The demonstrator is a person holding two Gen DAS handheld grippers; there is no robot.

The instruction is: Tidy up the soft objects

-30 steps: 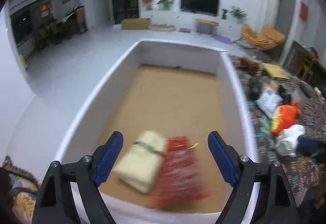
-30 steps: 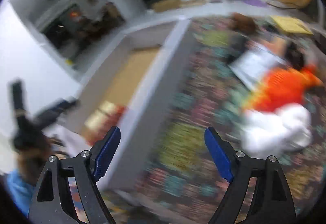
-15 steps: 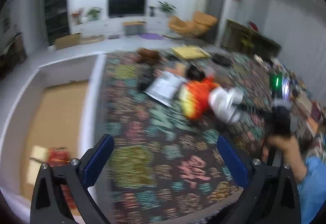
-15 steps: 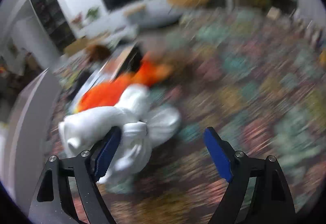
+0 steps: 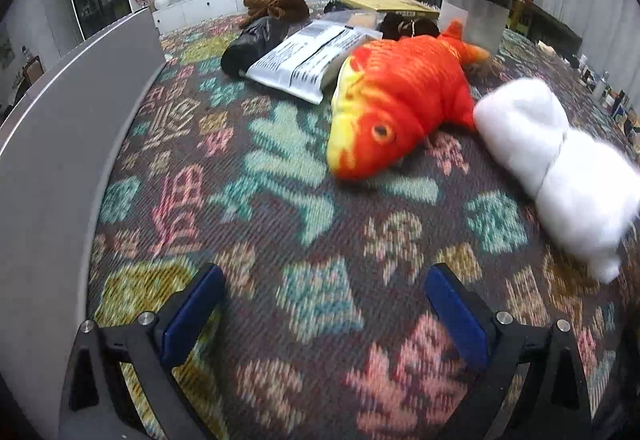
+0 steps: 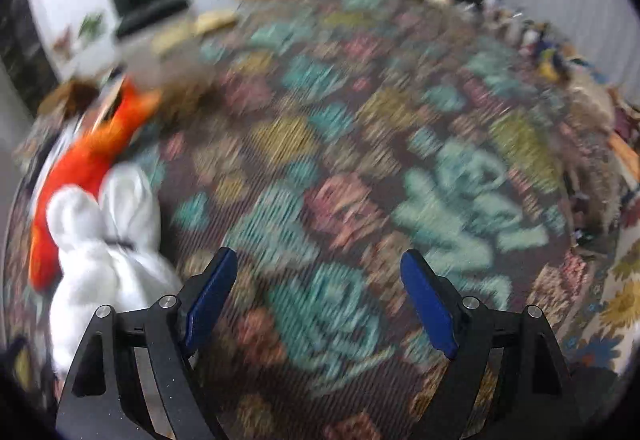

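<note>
An orange and yellow plush fish [image 5: 396, 100] lies on the patterned rug [image 5: 280, 208], ahead of my left gripper [image 5: 324, 314], which is open and empty, low over the rug. A white fluffy bundle [image 5: 556, 164] lies right of the fish. In the blurred right wrist view the white bundle [image 6: 104, 240] and the fish [image 6: 84, 164] sit at the left, just beside the left finger of my right gripper [image 6: 320, 300], which is open and empty.
The grey wall of the big box [image 5: 60, 144] runs along the left. Beyond the fish lie a white printed bag [image 5: 308, 56], a black roll [image 5: 252, 40], a brown bundle [image 5: 276, 2] and a silver box [image 5: 476, 16]. Small items line the rug's right edge [image 6: 540, 40].
My left gripper swung away from the box with the cream and red bundles, right and down toward the fish. My right gripper swung right; the white bundle slid from between its fingers to the left.
</note>
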